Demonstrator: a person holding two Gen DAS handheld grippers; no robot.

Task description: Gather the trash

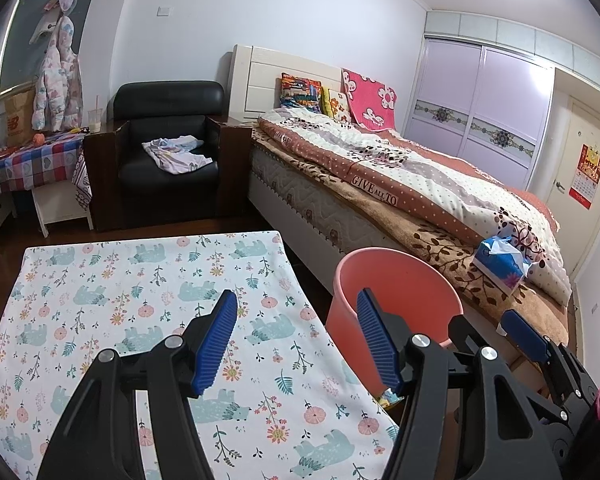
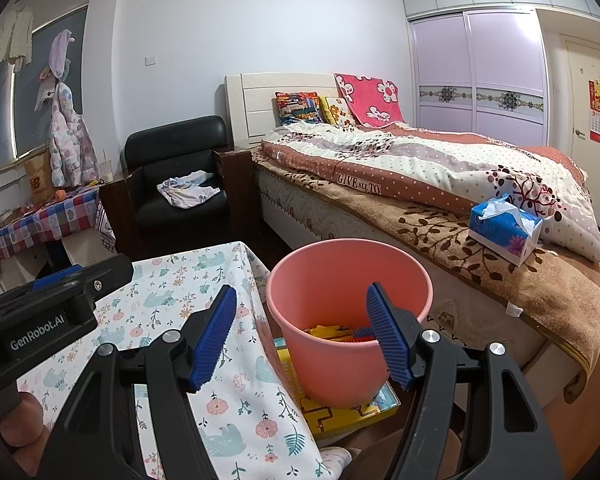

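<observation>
Right wrist: tissue box (image 2: 505, 229) on bed (image 2: 440, 216), behind pink bin (image 2: 340, 364).

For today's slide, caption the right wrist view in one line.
Open right tongs hover over a pink plastic bin holding yellow wrappers, beside a floral-clothed table and bed.

Between the ribbed blue pads (image 2: 216, 340) sits a smooth, matt pink plastic bucket (image 2: 348, 280). Left of them lies printed cloth (image 2: 172, 304). Beyond them, a glossy black leather armchair (image 2: 180, 148).

Pink bin (image 2: 342, 280), bear-and-flower-print cloth (image 1: 140, 280)
</observation>
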